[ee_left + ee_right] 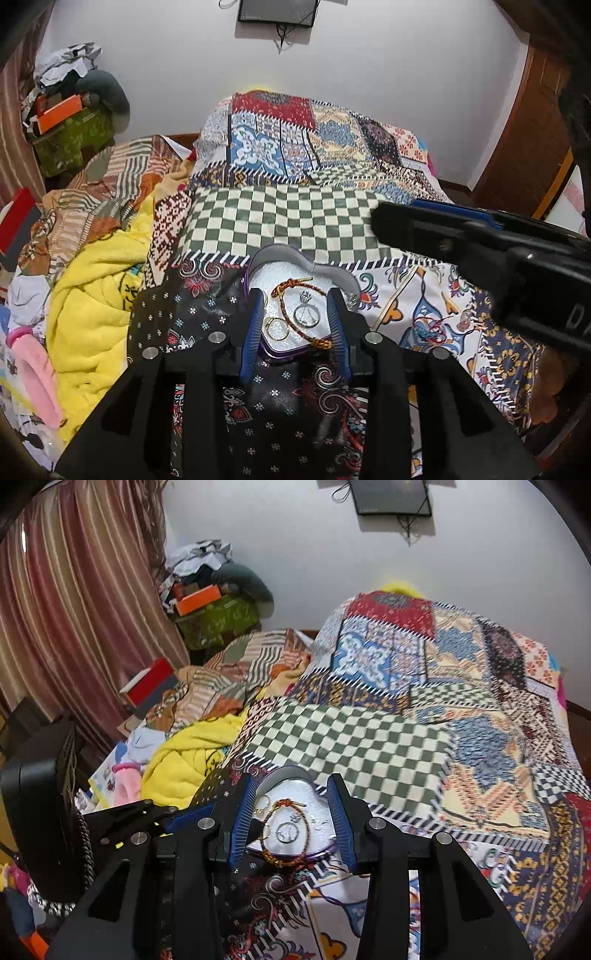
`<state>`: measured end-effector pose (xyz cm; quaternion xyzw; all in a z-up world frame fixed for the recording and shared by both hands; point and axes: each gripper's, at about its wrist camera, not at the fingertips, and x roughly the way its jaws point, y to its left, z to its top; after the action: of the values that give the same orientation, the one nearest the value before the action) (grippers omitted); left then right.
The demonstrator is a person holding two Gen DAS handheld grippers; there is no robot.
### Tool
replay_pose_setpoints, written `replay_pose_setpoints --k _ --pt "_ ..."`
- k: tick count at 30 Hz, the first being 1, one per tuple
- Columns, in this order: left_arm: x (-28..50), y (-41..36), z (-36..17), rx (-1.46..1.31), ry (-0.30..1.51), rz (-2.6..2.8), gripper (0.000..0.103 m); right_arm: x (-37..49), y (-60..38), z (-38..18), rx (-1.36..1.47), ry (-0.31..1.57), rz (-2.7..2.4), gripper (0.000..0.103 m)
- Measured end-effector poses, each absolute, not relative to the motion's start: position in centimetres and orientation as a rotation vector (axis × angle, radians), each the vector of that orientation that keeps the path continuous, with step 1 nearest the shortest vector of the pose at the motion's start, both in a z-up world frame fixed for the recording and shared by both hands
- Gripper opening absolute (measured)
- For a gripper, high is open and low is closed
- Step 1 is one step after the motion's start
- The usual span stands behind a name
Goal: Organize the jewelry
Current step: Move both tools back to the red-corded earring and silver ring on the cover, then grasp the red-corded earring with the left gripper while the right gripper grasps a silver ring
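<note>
A: On the patchwork bedspread (295, 218), left wrist view: a heart-shaped purple box (255, 269), lid off, white foam lining, sits just beyond the left gripper (295, 314). Its blue-padded fingers (253, 332) stand apart, one on each side of the box's near end, pressing on nothing that I can see. Released.

B: Contents?

A: Braided red-and-gold cord bracelet (295, 291) looped across the foam, its near end hanging over the box's near rim. Silver ring (306, 315) with a small crown-like setting lies inside the loop. A pair of gold hoops (277, 328) lies at the left, close to the left finger.

B: Other tool?

A: The right gripper (480, 254) comes in from the right edge, black body with a blue pad, above the bedspread and apart from the box. From here I cannot tell how its jaws stand.

B: Right wrist view?

A: Same box (321, 845), seen between the right gripper's (291, 812) spread fingers (341, 823). Nothing is clamped, so it is released too. The bracelet (282, 834) rings the silver ring (287, 831); the gold hoops (262, 803) sit at the far left of the foam. The left gripper (147, 816) lies low at the left, just beside the box.

B: Surroundings?

A: Yellow blanket (184, 760) bunched left of the bedspread, striped curtain (74, 609) behind, and a dark frame (391, 496) on the white wall.
</note>
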<state>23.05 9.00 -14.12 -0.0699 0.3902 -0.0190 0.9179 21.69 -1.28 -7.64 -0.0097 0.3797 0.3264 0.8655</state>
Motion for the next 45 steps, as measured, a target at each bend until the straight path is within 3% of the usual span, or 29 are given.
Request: replay_pose_setpoints --k 15,31,45 --pt "23.0 2.3 -12.4 -0.114 0.810 -0.147 0.036 20.6 -10.8 -5.8 -0.009 0.774 0.476 0.037" --pt "25.2 -3.0 -19.4 -0.088 1.027 -0.262 0.036 20.6 -15.4 -13.9 -0.042 1.004 0.384 0.037" --pt "27.2 -4.2 -21.8 -0.058 1.039 -0.304 0.036 21.0 -15.0 -18.1 -0.041 1.102 0.425 0.037"
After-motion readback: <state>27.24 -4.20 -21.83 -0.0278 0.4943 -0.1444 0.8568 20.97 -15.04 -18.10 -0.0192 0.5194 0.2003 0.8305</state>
